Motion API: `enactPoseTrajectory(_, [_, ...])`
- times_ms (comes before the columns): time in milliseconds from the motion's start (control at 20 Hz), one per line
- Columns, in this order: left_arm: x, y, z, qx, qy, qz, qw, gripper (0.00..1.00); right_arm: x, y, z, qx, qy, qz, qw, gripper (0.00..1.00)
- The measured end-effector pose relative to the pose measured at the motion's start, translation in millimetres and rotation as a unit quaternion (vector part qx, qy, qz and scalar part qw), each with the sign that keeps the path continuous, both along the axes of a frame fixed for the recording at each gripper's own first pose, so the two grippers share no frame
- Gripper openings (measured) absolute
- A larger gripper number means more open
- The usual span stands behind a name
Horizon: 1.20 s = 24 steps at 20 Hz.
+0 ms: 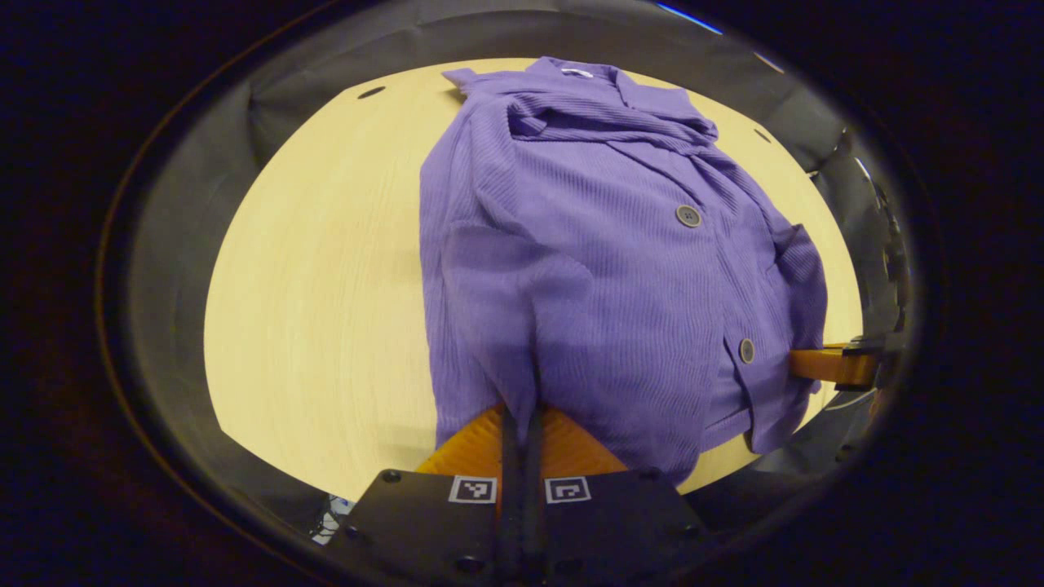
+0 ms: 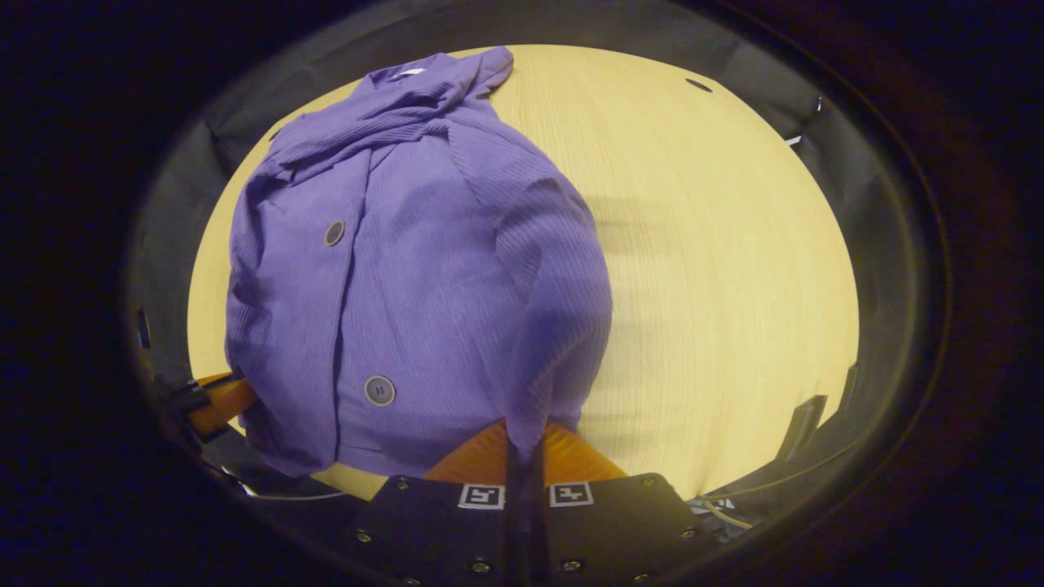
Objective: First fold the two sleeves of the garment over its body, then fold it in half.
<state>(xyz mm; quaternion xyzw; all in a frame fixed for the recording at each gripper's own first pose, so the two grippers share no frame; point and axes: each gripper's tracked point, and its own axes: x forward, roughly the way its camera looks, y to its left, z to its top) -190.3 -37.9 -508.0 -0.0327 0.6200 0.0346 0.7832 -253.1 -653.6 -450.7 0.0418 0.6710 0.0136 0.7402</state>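
- On the pale wooden table [image 1: 326, 285], the purple garment [image 1: 603, 269] is lying with its collar at the far end and its hem toward me, buttons facing up.
- Both sleeves are lying folded in over the body; I am seeing one draped across the chest below the collar in the left gripper view, and a sleeve running down the near side in the right gripper view.
- I am holding the left gripper [image 1: 519, 420] closed on the hem edge of the garment; its two orange fingers are pressed together with purple cloth pinched between them, and the fabric is rising from the pinch in a ridge.
- I am holding the right gripper [image 2: 522, 444] closed on the hem too, at the other corner, with cloth gathered between its orange fingers [image 2: 481, 456] and pulled to a point there.
- From the left gripper view, the right gripper is showing at the right rim as an orange finger touching the hem beside the lower button [image 1: 746, 350].
- From the right gripper view, the left gripper is showing at the lower left as an orange finger against the garment's edge.
- Two grey buttons are sitting along the placket, the upper button [image 1: 688, 215] near mid-chest and the lower one close to the hem.
- Bare table is stretching out on both sides of the garment, with the booth's black cloth wall [image 1: 326, 90] ringing it.
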Motion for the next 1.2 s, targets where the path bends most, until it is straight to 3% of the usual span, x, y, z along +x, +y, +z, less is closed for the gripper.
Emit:
enactPoseTrajectory(250, [6, 0, 6, -0.001, 0.018, 0.010, 1.000, 0.06, 6, 6, 11, 0.011, -0.002, -0.019, 1.000, 0.06])
enactPoseTrajectory(550, [47, 3, 38, -0.004, -0.024, 0.019, 1.000, 0.06, 40, 20, 36, 0.036, -0.030, -0.032, 0.998, 0.05])
enactPoseTrajectory(1200, [182, 20, 85, 0.006, -0.105, 0.011, 0.994, 0.07, 199, 34, 89, 0.064, -0.137, -0.053, 0.987, 0.05])
